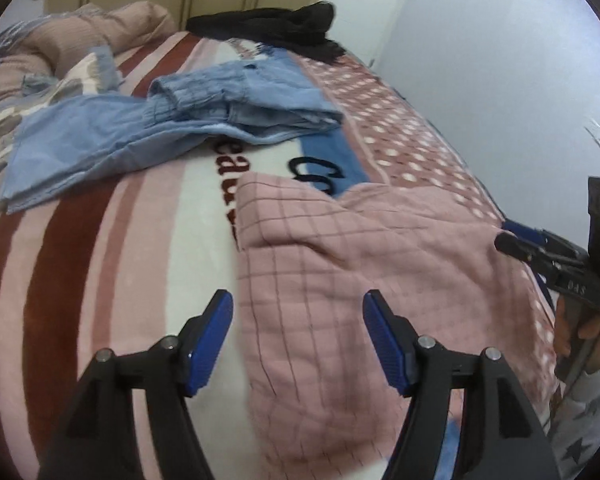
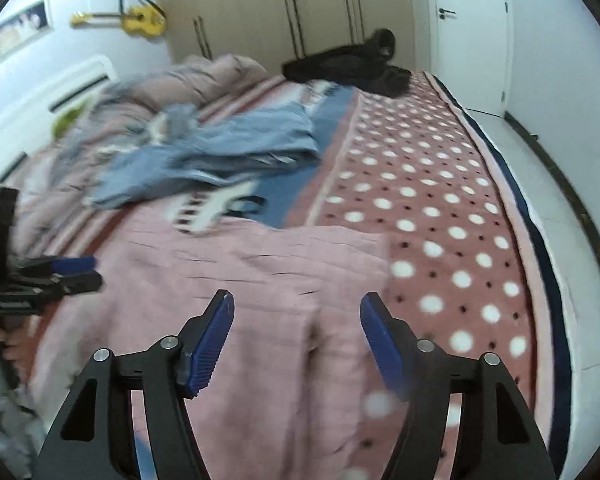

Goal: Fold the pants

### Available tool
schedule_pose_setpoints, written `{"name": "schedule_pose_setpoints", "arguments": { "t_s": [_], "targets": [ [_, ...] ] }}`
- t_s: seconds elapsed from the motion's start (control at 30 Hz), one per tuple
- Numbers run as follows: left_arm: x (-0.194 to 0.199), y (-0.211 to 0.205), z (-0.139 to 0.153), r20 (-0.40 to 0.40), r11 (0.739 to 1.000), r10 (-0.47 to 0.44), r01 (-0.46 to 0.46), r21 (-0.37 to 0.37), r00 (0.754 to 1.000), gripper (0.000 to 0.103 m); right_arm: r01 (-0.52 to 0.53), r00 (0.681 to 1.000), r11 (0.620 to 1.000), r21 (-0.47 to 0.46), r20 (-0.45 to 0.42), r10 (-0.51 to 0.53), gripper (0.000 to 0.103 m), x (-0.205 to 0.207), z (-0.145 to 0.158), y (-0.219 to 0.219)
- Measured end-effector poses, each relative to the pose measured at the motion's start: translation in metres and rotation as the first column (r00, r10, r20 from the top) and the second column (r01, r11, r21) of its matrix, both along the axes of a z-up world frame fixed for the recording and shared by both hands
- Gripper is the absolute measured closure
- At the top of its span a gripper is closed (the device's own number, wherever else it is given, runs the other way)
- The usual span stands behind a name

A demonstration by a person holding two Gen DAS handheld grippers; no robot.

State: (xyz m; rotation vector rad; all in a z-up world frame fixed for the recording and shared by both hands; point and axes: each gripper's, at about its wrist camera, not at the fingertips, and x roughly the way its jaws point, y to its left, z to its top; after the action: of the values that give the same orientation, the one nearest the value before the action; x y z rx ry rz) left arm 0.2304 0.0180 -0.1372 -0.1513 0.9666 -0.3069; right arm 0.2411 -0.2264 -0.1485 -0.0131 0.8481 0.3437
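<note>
The pink pants are soft matt cloth, stitched in a quilted grid. The bed wears a fuzzy, plush blanket. The blue garment looks like thin, washed denim-like cloth, creased. The left claw and right claw have matt black plastic arms, ribbed blue pads and shiny metal pins. The wardrobe doors look smooth.

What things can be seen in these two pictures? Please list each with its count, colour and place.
pink pants: 1, pink checked, near on bed
blue garment: 1, light blue, crumpled, mid-bed
black clothes: 1 pile, far end
blanket: 1, striped and dotted, covers bed
quilt: 1, dusty pink, bunched at far left
guitar: 1, yellow, on wall
door: 1, white, far right
left claw: open, above pants
right claw: open, above pants
</note>
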Motion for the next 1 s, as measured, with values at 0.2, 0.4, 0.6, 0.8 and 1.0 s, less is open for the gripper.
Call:
{"name": "schedule_pose_setpoints", "arguments": {
  "t_s": [0.2,0.4,0.6,0.8,1.0],
  "targets": [
    [0.011,0.001,-0.015,-0.023,1.000,0.024,-0.024,0.010,0.999,0.040,-0.024,0.999,0.998,0.056,-0.041,0.026,0.094,0.013,-0.020,0.001],
    [0.014,0.000,-0.019,-0.018,0.999,0.025,-0.024,0.025,1.000,0.039,0.045,0.999,0.996,0.072,0.025,-0.046,0.098,0.024,-0.005,-0.011],
    [0.012,0.000,-0.032,-0.050,0.999,0.029,-0.028,0.027,0.998,0.034,0.115,0.993,0.992,0.050,-0.043,-0.112,0.097,0.048,-0.022,-0.026],
    [0.006,0.014,-0.013,-0.023,0.999,0.032,-0.032,-0.039,0.999,0.016,0.112,0.994,0.988,0.107,-0.029,-0.110,0.062,0.026,-0.005,-0.032],
    [0.004,0.008,-0.039,-0.121,1.000,0.004,-0.007,-0.030,0.993,0.012,0.062,0.997,0.998,-0.017,-0.053,-0.063,0.033,-0.002,-0.016,-0.010]
  ]
}}
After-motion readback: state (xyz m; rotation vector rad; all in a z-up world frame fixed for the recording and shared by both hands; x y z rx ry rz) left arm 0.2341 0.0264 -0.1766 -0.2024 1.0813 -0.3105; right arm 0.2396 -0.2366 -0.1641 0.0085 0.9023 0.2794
